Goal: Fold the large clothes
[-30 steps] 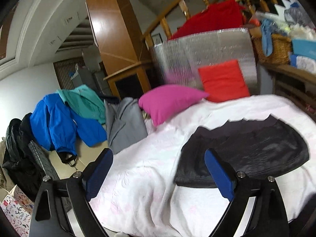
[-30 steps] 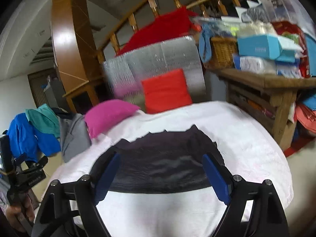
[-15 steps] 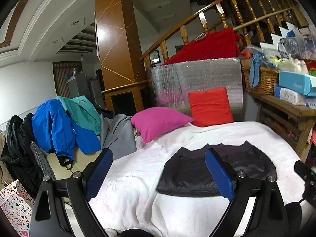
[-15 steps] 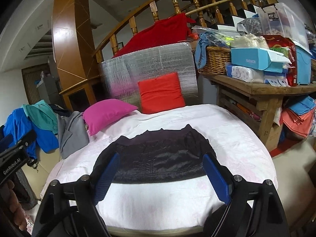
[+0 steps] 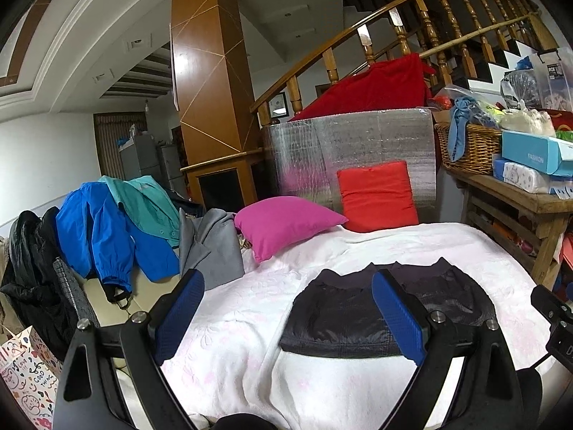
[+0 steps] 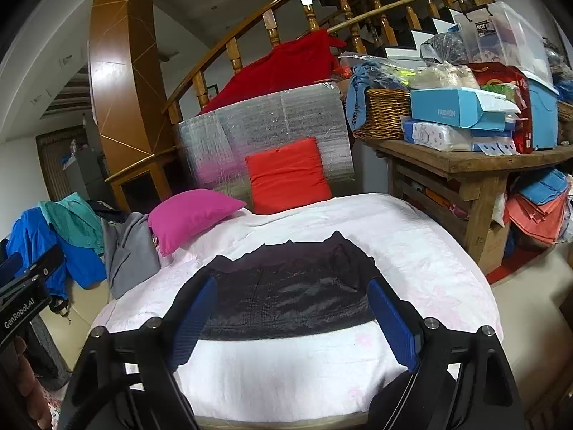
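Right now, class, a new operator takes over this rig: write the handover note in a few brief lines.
Left gripper: open, empty, above the bed.
Right gripper: open, empty, above the bed.
The black garment lies folded flat on the white bedspread, touched by neither gripper.
Blue jacket, teal shirt and grey garment are heaped unfolded left of the bed.
Done: black garment looks folded.
Left: probably the heap.

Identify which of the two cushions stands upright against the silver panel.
The red cushion stands upright, leaning on the silver foil panel. The magenta cushion lies flat at the bed's far left corner instead.
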The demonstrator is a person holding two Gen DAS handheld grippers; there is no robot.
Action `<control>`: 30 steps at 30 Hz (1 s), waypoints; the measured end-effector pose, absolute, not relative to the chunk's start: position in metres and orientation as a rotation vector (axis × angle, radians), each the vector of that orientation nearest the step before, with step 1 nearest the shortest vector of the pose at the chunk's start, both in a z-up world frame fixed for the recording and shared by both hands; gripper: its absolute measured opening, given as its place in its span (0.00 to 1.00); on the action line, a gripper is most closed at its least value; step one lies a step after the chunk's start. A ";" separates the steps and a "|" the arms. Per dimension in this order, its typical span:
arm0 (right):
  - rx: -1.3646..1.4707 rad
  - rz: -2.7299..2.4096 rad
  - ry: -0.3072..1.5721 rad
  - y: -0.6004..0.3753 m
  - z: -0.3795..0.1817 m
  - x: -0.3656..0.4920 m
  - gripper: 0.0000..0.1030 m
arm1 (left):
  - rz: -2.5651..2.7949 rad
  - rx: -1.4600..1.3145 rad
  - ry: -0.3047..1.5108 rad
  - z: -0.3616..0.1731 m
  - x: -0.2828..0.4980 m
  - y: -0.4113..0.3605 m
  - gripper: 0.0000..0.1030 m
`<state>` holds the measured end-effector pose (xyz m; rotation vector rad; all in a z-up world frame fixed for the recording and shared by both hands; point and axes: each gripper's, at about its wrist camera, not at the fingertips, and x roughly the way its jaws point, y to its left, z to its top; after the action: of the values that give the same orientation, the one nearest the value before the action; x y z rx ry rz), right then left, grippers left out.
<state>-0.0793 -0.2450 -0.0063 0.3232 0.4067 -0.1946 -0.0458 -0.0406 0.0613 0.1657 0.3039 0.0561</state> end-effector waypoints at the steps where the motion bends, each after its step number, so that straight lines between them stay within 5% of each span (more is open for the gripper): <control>1: 0.320 -0.195 0.407 -0.245 -0.006 -0.079 0.86 | 0.059 0.164 0.302 0.062 -0.046 -0.040 0.92; 30: 0.289 -0.194 0.388 -0.242 0.001 -0.080 0.86 | 0.067 0.149 0.290 0.065 -0.051 -0.032 0.92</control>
<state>-0.0798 -0.2417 0.0012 0.2894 0.3881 -0.1945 -0.0512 -0.0324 0.0647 0.1488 0.2904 0.0672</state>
